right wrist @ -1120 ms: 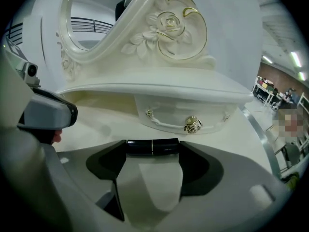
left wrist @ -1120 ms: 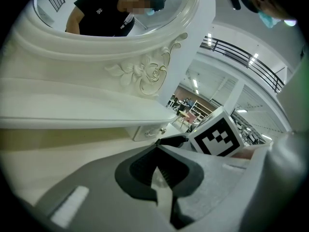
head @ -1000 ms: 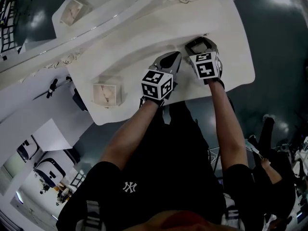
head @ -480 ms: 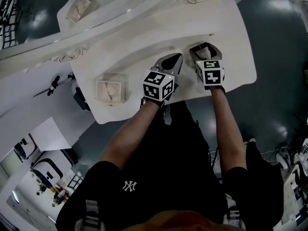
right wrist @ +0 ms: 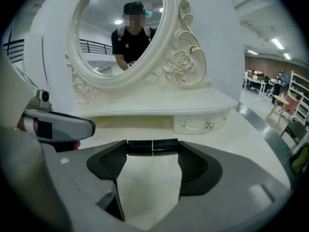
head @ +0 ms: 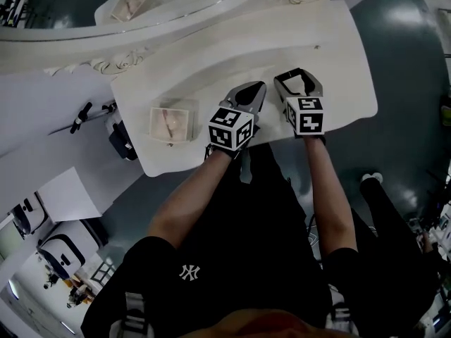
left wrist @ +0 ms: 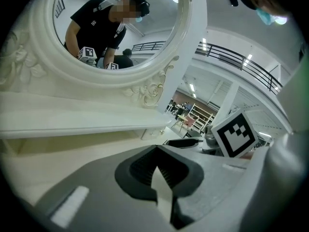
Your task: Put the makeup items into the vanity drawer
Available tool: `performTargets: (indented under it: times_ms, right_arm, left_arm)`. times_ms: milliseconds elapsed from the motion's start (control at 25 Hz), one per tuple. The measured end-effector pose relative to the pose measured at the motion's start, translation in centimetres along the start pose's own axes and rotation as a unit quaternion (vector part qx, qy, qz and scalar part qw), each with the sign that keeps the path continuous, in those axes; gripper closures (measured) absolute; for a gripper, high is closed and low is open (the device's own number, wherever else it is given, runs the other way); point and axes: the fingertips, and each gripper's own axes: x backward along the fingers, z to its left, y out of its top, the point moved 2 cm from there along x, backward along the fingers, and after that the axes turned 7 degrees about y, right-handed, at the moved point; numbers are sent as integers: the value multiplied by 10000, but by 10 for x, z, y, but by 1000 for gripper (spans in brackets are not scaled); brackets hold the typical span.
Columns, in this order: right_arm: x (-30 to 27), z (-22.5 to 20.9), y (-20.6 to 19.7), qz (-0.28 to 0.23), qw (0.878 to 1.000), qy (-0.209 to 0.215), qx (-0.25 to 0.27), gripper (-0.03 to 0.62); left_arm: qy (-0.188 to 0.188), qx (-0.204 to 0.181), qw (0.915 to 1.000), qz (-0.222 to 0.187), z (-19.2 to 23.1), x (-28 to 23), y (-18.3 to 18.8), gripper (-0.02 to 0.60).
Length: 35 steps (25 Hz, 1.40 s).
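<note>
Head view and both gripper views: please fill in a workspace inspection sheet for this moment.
Surface: white vanity top, both grippers low over its front part.
Job's things: black tube, held end to end between the right tongs; small drawer shut.
Clutter: square box near the top's left end.
Grippers: left gripper tongs together, nothing between them; right gripper shut on the tube.
Cables: nothing seen.
Surroundings: oval mirror behind the top; dark glossy floor.

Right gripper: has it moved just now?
Yes. The right gripper, holding a black tube, has drawn back from the small dark spot on the vanity top.
</note>
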Motion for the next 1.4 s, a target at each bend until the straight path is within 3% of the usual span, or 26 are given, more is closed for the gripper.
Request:
performTargets:
  times_ms: [400,720,1080,1400]
  right_arm:
    - [24,93,10,-208,9986,357,330,237]
    - [8,190,9,-221,9929,880,769,237]
    - [-13,288,1,-53,9812,1462,1262,237]
    - [-42,338,-22,405,9650,1836,1830,237]
  left_arm:
    - [217,-18,9990,-381,11,84,7,581]
    - [615,103,9958,-665,54,154,-4,581]
    - [1179,364,9881,-920,114,229,-15,581]
    - [1545,578,9804,-1079,151,269,-24,581]
